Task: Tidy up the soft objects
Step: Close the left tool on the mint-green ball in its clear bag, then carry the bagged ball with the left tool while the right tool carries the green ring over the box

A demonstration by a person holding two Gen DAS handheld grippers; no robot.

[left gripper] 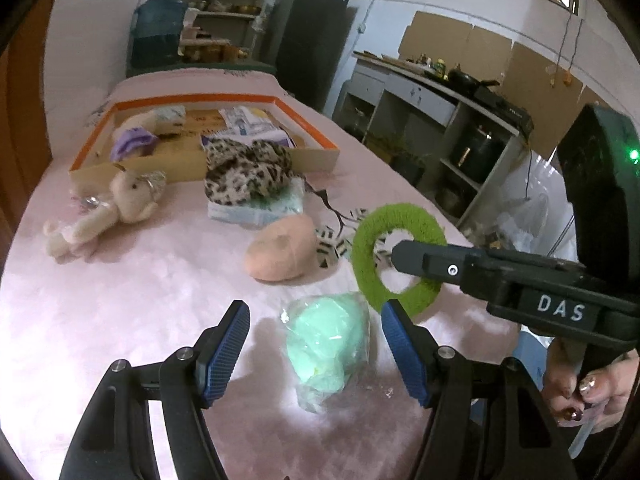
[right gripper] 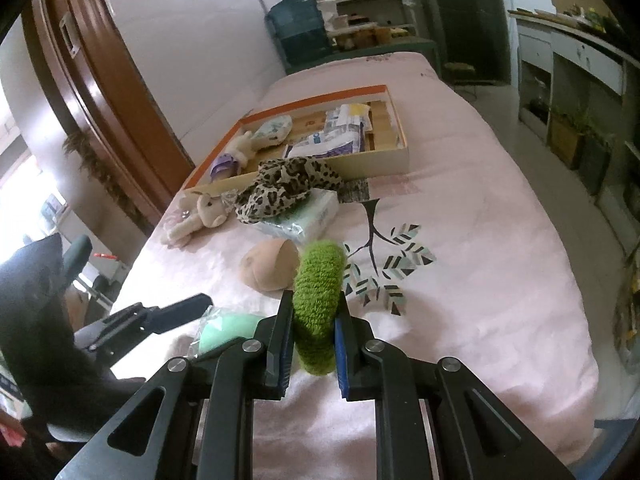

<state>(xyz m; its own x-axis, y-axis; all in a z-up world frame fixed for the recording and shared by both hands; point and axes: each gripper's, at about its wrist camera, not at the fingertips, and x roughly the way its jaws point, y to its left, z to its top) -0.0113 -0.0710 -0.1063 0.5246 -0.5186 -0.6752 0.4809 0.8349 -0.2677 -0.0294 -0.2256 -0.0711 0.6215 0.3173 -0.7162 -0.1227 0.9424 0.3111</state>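
My right gripper (right gripper: 314, 316) is shut on a fuzzy green ring (right gripper: 318, 300) and holds it upright above the pink cloth; the ring also shows in the left wrist view (left gripper: 362, 256). My left gripper (left gripper: 316, 332) is open, its jaws on either side of a mint green soft item in clear plastic (left gripper: 328, 354), which also shows in the right wrist view (right gripper: 228, 330). A peach soft lump (left gripper: 280, 250) lies beyond it. A leopard-print cloth (left gripper: 246, 174) sits on a tissue pack (left gripper: 256, 210). A cream plush toy (left gripper: 116, 208) lies at the left.
An orange-rimmed box (left gripper: 192, 100) at the back holds a plush, packets and pouches. The pink cloth-covered table (right gripper: 480, 240) drops off to the right. Shelves (left gripper: 460, 128) and a dark cabinet (left gripper: 308, 36) stand beyond.
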